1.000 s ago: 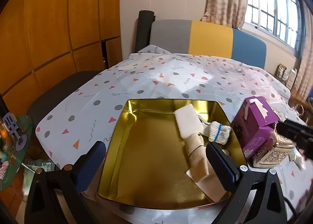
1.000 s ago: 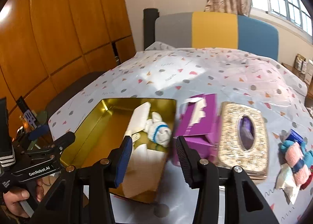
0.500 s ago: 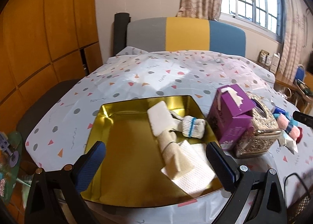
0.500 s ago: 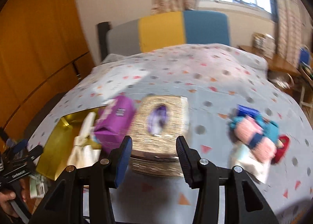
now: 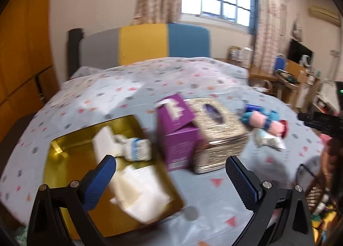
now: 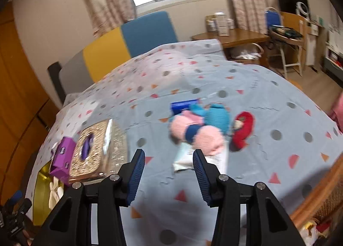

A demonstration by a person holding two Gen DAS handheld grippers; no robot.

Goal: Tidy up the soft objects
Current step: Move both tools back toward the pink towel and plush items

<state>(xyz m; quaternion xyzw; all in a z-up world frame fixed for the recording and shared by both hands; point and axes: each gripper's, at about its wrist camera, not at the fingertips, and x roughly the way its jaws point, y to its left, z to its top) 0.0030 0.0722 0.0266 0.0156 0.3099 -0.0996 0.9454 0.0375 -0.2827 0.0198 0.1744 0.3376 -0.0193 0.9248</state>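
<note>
Both views smeared with motion blur. White cloths [image 5: 139, 190] in the gold tin [image 5: 70, 173] just pale blobs, can't make out folds. Tin mostly hidden behind the purple box [image 6: 62, 158] from the right wrist. White packet [image 6: 182, 158] half buried under the pink sock [image 6: 197, 136]. Red thing [image 6: 242, 130] unreadable.

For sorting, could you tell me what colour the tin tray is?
Gold tin tray, clearest in the left wrist view.
</note>
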